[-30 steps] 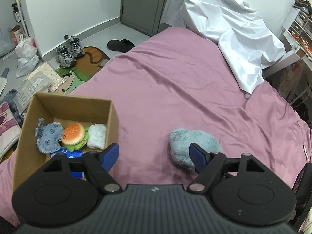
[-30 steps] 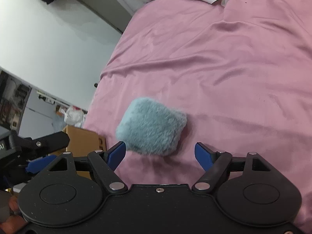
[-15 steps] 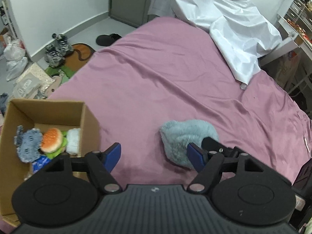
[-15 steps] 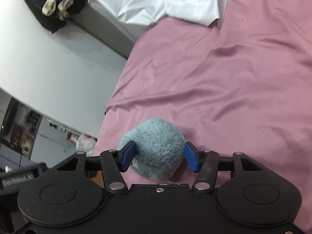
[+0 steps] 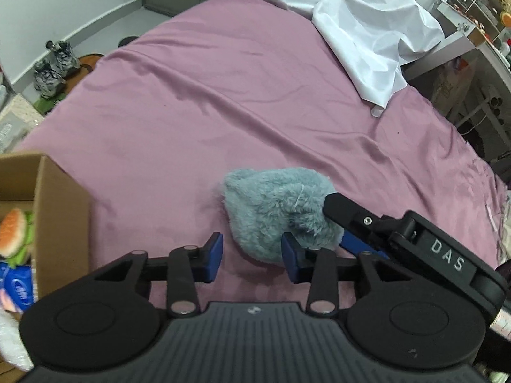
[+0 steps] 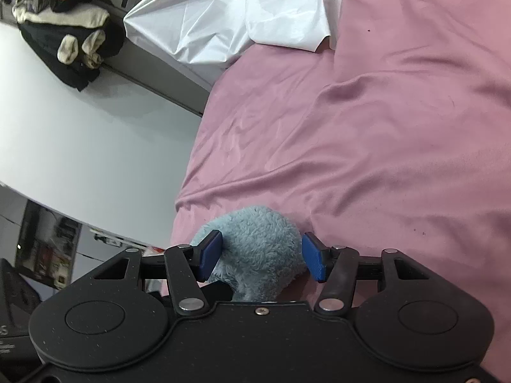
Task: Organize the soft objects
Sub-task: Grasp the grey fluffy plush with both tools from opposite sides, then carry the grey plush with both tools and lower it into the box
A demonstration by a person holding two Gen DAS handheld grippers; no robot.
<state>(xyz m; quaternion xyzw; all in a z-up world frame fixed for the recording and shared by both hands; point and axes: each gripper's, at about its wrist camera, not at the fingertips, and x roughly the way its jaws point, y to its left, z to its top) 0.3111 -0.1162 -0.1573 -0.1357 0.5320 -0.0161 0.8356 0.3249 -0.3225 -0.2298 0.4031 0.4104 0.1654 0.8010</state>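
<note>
A fluffy grey-blue plush cushion lies on the pink bedsheet. My right gripper is shut on the cushion, its blue pads pressing both sides. It also shows in the left wrist view, reaching in from the right. My left gripper is open and empty, just in front of the cushion. A cardboard box at the left edge holds a plush burger and other soft items.
A white sheet lies crumpled at the bed's far right. Shoes sit on the floor at left. A desk with drawers stands at far right. Dark clothes hang on the wall.
My right gripper closed on the cushion, squeezing it. My left gripper moved right, away from the box and toward the cushion, and its jaws narrowed.
</note>
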